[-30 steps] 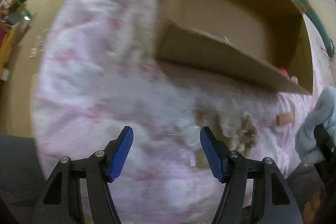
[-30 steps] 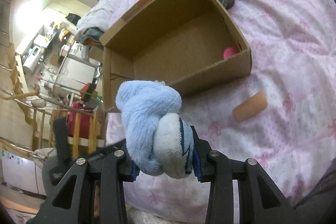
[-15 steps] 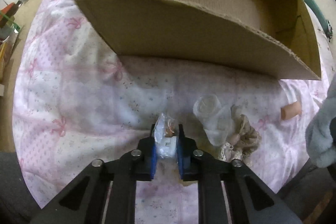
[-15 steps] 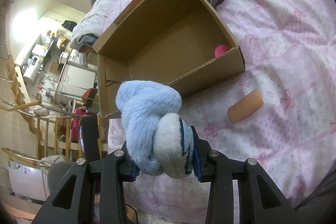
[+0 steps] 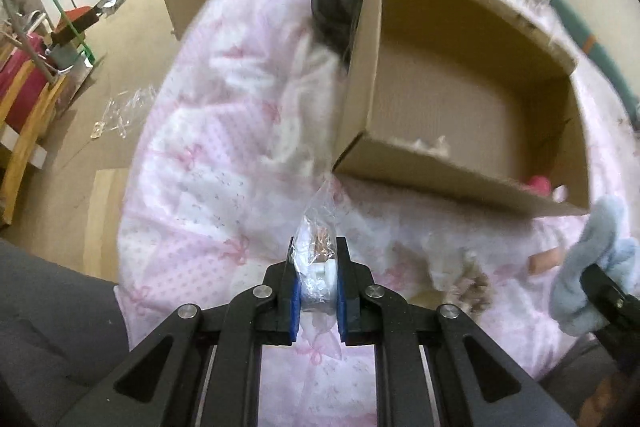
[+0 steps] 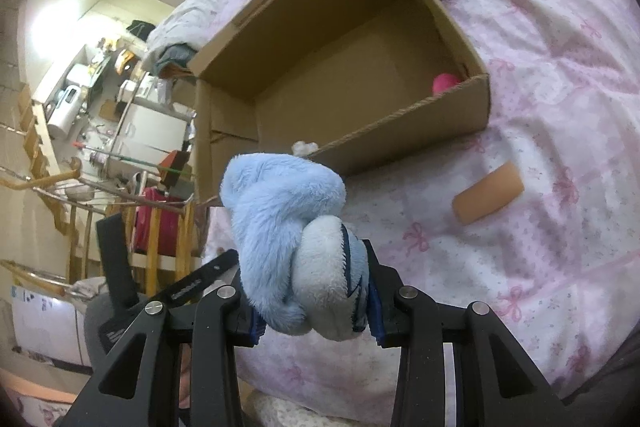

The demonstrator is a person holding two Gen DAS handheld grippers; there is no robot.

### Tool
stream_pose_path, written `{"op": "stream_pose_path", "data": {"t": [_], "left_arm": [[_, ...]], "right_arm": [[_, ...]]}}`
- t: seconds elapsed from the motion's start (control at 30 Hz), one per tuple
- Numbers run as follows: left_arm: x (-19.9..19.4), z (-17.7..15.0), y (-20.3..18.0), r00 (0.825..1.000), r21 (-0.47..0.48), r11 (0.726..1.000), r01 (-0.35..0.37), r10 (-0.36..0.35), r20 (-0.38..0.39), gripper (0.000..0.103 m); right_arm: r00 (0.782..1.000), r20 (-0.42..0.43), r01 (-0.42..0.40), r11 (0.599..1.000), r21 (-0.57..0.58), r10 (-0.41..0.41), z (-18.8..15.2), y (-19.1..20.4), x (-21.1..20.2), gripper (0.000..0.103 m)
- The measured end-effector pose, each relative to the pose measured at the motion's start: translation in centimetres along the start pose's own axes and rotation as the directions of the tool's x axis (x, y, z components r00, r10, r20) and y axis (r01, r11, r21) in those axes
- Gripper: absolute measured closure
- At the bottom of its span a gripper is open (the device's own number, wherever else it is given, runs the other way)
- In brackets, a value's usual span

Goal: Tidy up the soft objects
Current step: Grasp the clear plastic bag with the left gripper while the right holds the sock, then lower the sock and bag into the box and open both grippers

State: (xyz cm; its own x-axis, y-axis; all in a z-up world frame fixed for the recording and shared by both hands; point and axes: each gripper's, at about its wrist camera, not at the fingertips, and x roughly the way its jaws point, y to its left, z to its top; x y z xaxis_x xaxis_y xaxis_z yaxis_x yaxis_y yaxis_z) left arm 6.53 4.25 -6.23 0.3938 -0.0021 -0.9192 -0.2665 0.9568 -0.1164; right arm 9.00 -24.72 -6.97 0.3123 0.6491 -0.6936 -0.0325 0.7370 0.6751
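Two grippers are working over a bed covered by a pink bow-print quilt. In the left wrist view, the left gripper is pointing steeply down at the quilt, its blue pads pressing on a small clear plastic packet that is holding white and brownish contents; the jaws have just been closing, and the packet is sitting pinched between them with its crinkled top sticking out past the fingertips. In the right wrist view, the right gripper is angling down more gently, its jaws standing part way apart and clamping a rolled light blue plush toy that is bulging well beyond the fingertips. The same toy is showing at the right edge of the left view.

An open cardboard box is lying on the quilt ahead of both grippers, its near wall just beyond the plush toy. A pink ball is sitting in the box's near right corner, and something small and whitish is peeking over the near wall. A peach-coloured foam cylinder is lying on the quilt to the right, apart from the box. A dark garment is resting against the box's far left side. Bare quilt is stretching between the left gripper and the box wall, while the bed's edge and the floor are running along the left.
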Motion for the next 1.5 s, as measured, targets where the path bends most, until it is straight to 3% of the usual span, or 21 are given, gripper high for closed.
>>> {"op": "stream_pose_path", "data": {"t": [0.17, 0.4, 0.6, 0.77, 0.97, 1.1, 1.5], "left_arm": [[-3.7, 1.6, -0.1, 0.998, 0.031, 0.998, 0.063, -0.064, 0.027, 0.091], [-6.4, 7.1, -3.5, 0.98, 0.074, 0.983, 0.168, -0.175, 0.091, 0.091], [-5.5, 10.8, -5.9, 0.98, 0.132, 0.98, 0.15, -0.165, 0.108, 0.091], [-2.8, 12.0, -7.7, 0.987, 0.168, 0.979, 0.118, -0.134, 0.089, 0.091], [0.7, 10.9, -8.7, 0.993, 0.22, 0.973, 0.069, -0.088, 0.08, 0.091], [2.9, 10.3, -8.2, 0.996, 0.19, 0.979, 0.079, -0.085, 0.028, 0.091], [3.6, 10.0, -9.2, 0.995, 0.23, 0.971, 0.07, -0.083, 0.049, 0.091]], "right_arm": [[0.987, 0.028, -0.157, 0.988, 0.012, 0.156, 0.6, 0.8, -1.9, 0.062], [0.976, 0.083, -0.197, 0.979, -0.045, 0.2, 3.5, 2.9, -3.7, 0.062], [0.981, 0.125, -0.138, 0.986, -0.094, 0.15, 7.0, 3.6, -3.3, 0.062], [0.99, 0.128, -0.033, 0.989, -0.141, 0.051, 8.7, 3.3, -1.0, 0.062], [0.996, 0.084, 0.023, 0.993, -0.115, -0.013, 9.0, 1.1, 1.6, 0.062], [0.997, 0.063, 0.06, 0.99, -0.126, -0.052, 8.8, 0.6, 2.7, 0.061], [0.993, 0.074, 0.108, 0.98, -0.166, -0.097, 8.6, 1.8, 3.8, 0.059]]}}
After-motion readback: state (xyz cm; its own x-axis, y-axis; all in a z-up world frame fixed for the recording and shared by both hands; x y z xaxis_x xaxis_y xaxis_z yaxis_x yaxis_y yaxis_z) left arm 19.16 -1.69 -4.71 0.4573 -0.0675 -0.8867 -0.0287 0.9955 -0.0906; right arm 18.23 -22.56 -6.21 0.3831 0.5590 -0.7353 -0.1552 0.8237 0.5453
